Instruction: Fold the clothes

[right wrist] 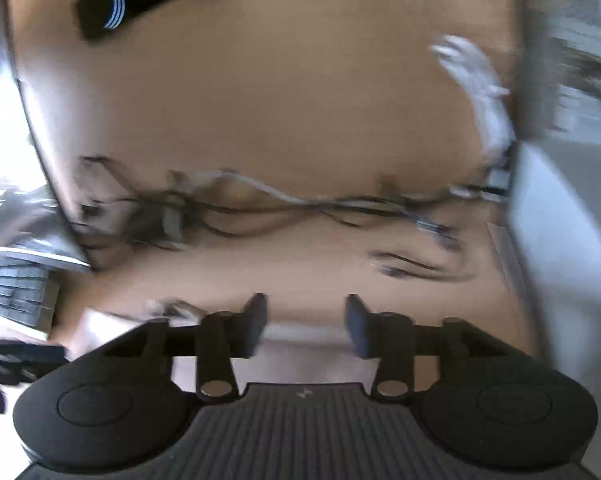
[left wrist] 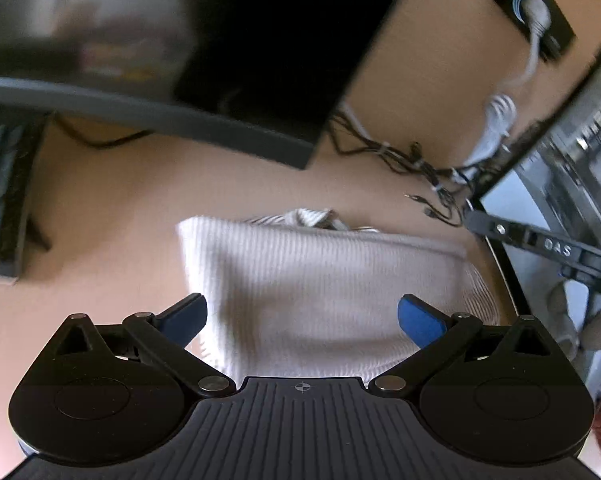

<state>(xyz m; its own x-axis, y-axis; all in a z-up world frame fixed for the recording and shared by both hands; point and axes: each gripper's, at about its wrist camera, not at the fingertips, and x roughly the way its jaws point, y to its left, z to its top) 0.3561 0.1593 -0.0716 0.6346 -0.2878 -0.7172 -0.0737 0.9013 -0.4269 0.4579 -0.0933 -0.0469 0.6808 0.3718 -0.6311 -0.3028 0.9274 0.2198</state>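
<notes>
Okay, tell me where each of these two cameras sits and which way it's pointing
Left wrist: on the left hand-held gripper, angled down over the white ribbed garment on the tan table; its blue-padded fingers spread wide.
Right wrist: on the right hand-held gripper, looking across the table at tangled cables; fingers apart, blurred.
Shared: the garment, table and cables appear in both.

We hold our left gripper above the folded white garment, its blue-padded fingers spread wide with nothing between them. Our right gripper hangs over that garment's far edge, jaws parted and empty, its view blurred.
</notes>
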